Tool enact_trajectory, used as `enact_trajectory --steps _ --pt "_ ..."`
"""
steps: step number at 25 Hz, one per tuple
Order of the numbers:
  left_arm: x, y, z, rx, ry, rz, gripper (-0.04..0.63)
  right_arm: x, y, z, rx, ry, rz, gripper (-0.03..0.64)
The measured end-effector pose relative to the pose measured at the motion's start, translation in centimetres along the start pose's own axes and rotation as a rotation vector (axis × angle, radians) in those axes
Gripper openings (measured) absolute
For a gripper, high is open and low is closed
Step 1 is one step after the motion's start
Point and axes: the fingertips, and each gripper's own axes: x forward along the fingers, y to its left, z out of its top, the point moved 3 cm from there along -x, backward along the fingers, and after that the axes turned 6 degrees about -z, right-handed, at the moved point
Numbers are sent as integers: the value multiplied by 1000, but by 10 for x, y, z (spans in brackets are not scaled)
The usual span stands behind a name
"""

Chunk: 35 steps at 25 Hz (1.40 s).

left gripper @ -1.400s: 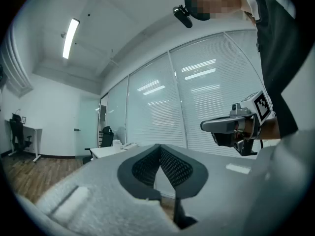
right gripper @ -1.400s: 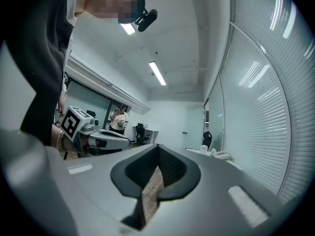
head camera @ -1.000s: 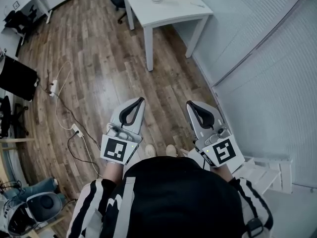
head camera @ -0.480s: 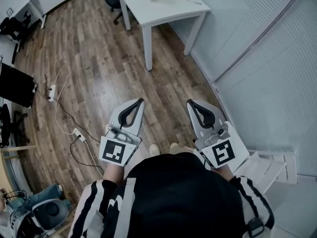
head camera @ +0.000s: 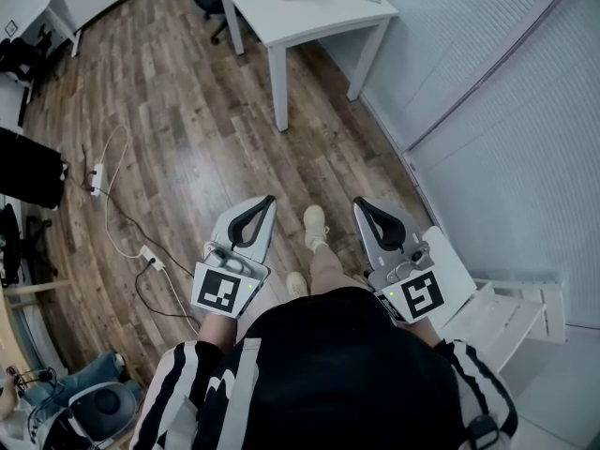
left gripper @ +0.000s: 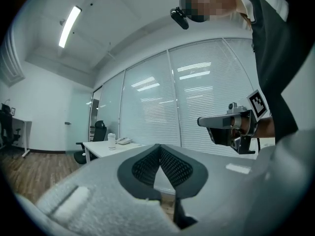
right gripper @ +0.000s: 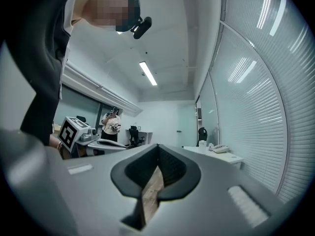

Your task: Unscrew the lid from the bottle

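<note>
I see my left gripper [head camera: 268, 201] and right gripper [head camera: 358, 202] both closed on nothing, held side by side above the wood floor [head camera: 187, 111]. The white table [head camera: 319, 12] stands well ahead.

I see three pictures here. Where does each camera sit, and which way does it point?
Head view: on the person's head, looking steeply down at the wood floor. It shows the torso, a shoe, and the left gripper and right gripper, both shut and empty.
Left gripper view: rides on the left gripper and looks along its closed jaws toward the white table and blinds. It shows the person's chest.
Right gripper view: rides on the right gripper and looks across the room.
Shared: both gripper views show the white table and the other gripper.
</note>
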Motion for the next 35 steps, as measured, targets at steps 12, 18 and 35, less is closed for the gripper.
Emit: enact_trajectory --steps 12,18,35 --pt "74 73 8 44 -16 34 0 83 -64 -12 -1 -1 19 0" --pt "120 114 2 51 15 30 0 136 -107 -27 -21 15 41 0" --pt "232 211 23 47 -9 112 0 262 -198 -19 -43 -10 166 0"
